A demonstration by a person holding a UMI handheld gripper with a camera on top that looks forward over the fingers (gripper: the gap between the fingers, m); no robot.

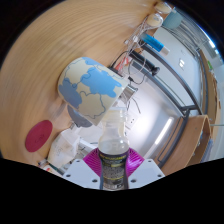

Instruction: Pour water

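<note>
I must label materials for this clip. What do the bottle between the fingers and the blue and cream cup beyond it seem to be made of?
The bottle looks like clear, thin plastic: see-through, ridged wall, pale cap. The gripper holds it, pads against its sides. The cup, lying tilted on the wooden table, seems glazed ceramic, given its glossy painted patches, though coated plastic is possible.

A round wooden table [70, 35] is seen. A red disc [38, 134] lies flat on it. Beyond the table's edge, a grey floor [170, 125] and a brown cardboard box [199, 138] are seen, with small cluttered items [150, 40] near the table's far rim.
</note>
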